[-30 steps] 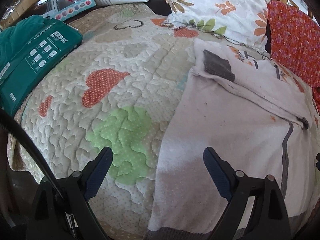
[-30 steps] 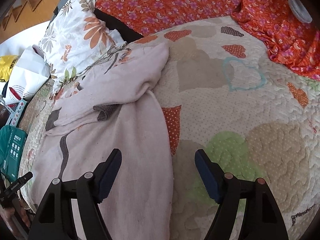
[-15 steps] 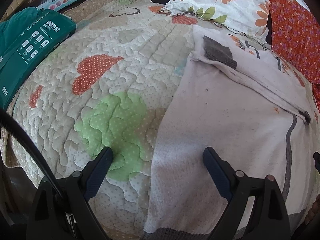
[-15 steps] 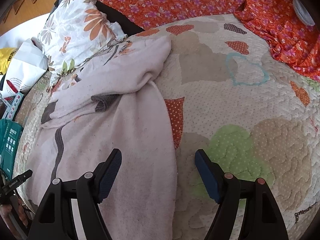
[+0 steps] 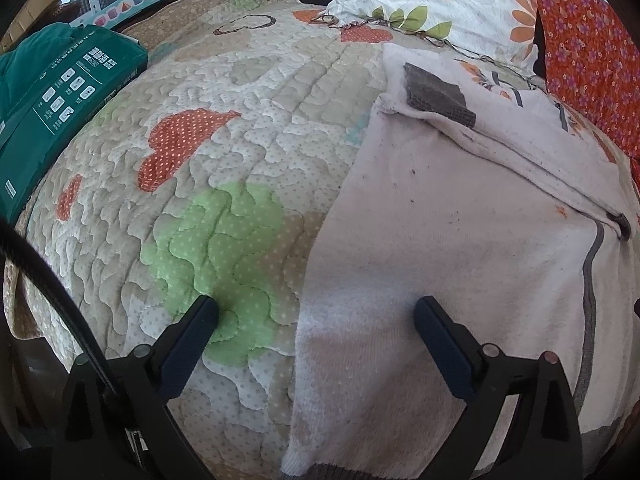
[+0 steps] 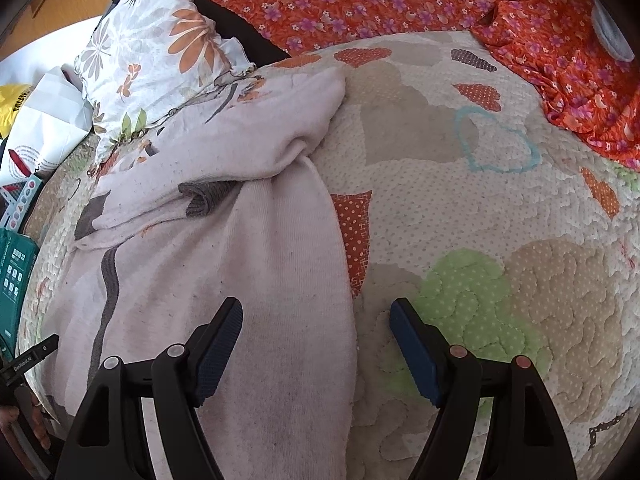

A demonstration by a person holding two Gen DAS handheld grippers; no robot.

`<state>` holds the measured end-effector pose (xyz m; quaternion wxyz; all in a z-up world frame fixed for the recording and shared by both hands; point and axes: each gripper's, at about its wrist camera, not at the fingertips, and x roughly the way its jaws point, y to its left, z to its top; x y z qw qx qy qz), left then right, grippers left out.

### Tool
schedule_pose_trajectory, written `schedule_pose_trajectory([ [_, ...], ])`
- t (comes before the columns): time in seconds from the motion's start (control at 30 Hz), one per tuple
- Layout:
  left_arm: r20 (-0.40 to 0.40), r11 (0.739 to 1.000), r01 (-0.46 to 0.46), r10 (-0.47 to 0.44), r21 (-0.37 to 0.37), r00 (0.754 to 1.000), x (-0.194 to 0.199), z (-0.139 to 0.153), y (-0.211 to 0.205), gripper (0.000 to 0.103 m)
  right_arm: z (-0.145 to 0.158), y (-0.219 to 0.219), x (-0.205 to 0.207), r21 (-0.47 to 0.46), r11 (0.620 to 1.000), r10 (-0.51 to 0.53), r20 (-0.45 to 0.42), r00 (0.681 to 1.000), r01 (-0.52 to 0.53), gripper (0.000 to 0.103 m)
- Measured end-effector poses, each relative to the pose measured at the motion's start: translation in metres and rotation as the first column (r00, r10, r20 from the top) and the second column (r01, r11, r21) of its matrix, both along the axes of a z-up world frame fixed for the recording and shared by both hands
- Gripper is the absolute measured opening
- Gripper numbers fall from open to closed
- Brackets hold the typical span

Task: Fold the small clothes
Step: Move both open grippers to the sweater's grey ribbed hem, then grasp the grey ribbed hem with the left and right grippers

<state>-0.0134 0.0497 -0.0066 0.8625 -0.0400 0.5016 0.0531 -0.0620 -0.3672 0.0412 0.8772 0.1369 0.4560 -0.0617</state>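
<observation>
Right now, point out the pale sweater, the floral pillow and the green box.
pale sweater [image 5: 460, 240], left wrist view, middle of its body.
floral pillow [image 6: 160, 52], right wrist view, its front face.
green box [image 5: 60, 108], left wrist view, printed top face.

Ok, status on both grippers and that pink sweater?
Left gripper open, jaws just widened, straddling sweater edge. Right gripper open over opposite edge. Nothing held, nothing blocking.

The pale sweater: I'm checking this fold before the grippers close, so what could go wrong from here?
1. Each open gripper straddles a side edge of the pale sweater; the left gripper, whose jaws have just been opening, or the right gripper may pinch the quilt too.
2. The folded-in sleeve lies loose and could slide out.
</observation>
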Motion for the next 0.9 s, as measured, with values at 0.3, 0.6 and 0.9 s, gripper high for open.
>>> schedule_pose_trajectory([
  [0.3, 0.001, 1.000, -0.006, 0.006, 0.003, 1.000, 0.001, -0.002, 0.000, 0.103, -0.002, 0.004, 0.002, -0.029, 0.999, 0.014, -0.005, 1.000, -0.014, 0.083],
  [0.6, 0.015, 1.000, -0.006, 0.006, 0.016, 1.000, 0.000, -0.004, -0.001, 0.103, -0.004, 0.007, 0.003, -0.055, 0.998, 0.024, -0.009, 1.000, -0.025, 0.084],
  [0.9, 0.020, 1.000, 0.004, -0.004, 0.013, 1.000, -0.006, -0.003, -0.003, 0.103, -0.006, 0.013, 0.001, -0.077, 0.997, 0.027, -0.017, 1.000, -0.028, 0.085],
])
